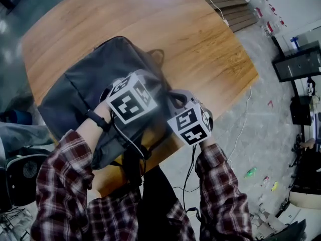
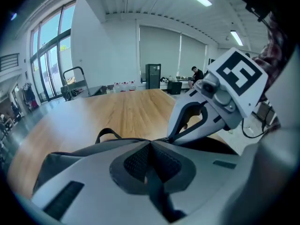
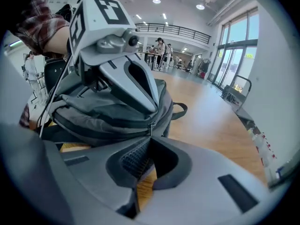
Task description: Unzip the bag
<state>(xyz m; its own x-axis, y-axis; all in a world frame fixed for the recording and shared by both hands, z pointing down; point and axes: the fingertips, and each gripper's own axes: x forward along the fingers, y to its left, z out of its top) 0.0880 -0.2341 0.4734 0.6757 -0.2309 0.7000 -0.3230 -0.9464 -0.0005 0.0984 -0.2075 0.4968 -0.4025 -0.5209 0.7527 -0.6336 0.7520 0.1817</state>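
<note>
A dark grey backpack point(image 1: 85, 84) lies on the wooden table point(image 1: 175, 29), close to its near edge. Both grippers meet at the bag's right end. My left gripper point(image 1: 155, 92) comes down on the top of the bag point(image 3: 93, 111), and its jaws are shut, pinching the fabric beside the zipper. In the left gripper view the closed left gripper point(image 2: 150, 143) sits over the bag point(image 2: 80, 150). My right gripper point(image 3: 150, 139) is shut, with the metal zipper pull point(image 3: 151, 125) at its tip. The right gripper point(image 2: 169, 138) almost touches the left one's tip.
The table edge runs just under the bag, near the person's plaid sleeves point(image 1: 65, 174). A black chair point(image 1: 20, 174) stands at the lower left. Bottles point(image 1: 261, 6) and cables lie on the floor to the right. The bag's carry handle point(image 3: 180, 109) points towards the far side.
</note>
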